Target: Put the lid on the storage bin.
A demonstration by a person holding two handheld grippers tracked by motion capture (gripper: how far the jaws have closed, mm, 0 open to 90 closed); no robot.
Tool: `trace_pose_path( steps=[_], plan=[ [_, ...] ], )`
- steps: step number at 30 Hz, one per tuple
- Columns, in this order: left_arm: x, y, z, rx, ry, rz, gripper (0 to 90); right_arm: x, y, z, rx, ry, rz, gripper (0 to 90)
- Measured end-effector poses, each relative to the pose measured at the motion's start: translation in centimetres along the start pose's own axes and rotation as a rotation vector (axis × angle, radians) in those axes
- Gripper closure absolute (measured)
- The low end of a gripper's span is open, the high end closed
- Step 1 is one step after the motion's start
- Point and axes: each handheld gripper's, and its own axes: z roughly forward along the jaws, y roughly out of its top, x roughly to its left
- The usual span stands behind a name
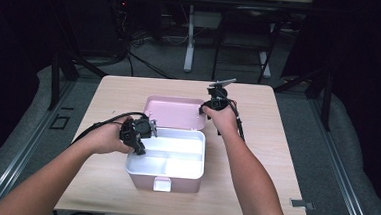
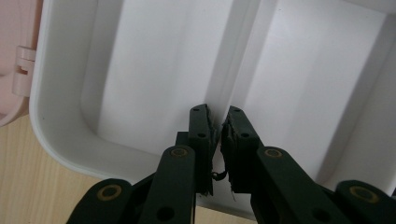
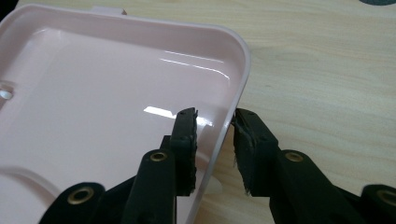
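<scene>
So here's where my two grippers sat at that moment. The open pink plastic box with the white divided insert point(image 1: 167, 161) was on the light wooden table point(image 1: 253, 191), toward the near edge and about in the middle, with its pink hinged lid point(image 1: 173, 111) flopped back flat on the far side.

My left gripper point(image 1: 144, 134) came in low from the left with the forearm angled across the table, and its tip was at the far left corner of the box. In the left gripper view the jaws were pinched narrow on the white divider wall point(image 2: 223, 88) of the insert (pads right up against both faces of it, as far as I could see).

The right hand was further out, wrist bent, with the right gripper point(image 1: 209, 108) pointing at the lid's right edge. In the right gripper view its jaws straddled the lid's rim point(image 3: 238, 93), one pad over the glossy inside, the other outside above the table. There was a visible gap on the inner side, so I wouldn't call that a grip.
</scene>
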Motion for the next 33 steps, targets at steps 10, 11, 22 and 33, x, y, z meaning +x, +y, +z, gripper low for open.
trace_pose_path(
  steps=[10, 11, 22, 33],
  plan=[
    [0.0, 0.1, 0.0, 0.007, 0.000, 0.000, 82.4, -0.4, 0.2, -0.2, 0.023, 0.016, 0.058, 75.3],
    [0.0, 0.1, 0.0, 0.008, 0.001, 0.001, 82.4, -0.3, 0.2, -0.2, 0.018, 0.014, 0.055, 75.8],
    [-0.1, 0.2, 0.0, 0.012, 0.002, -0.002, 82.4, -0.2, 0.3, -1.3, -0.003, 0.022, 0.066, 80.2],
    [-0.1, 0.2, 0.0, 0.014, 0.002, -0.002, 82.4, 0.5, 0.7, -2.0, -0.018, -0.004, 0.073, 83.0]
  ],
)
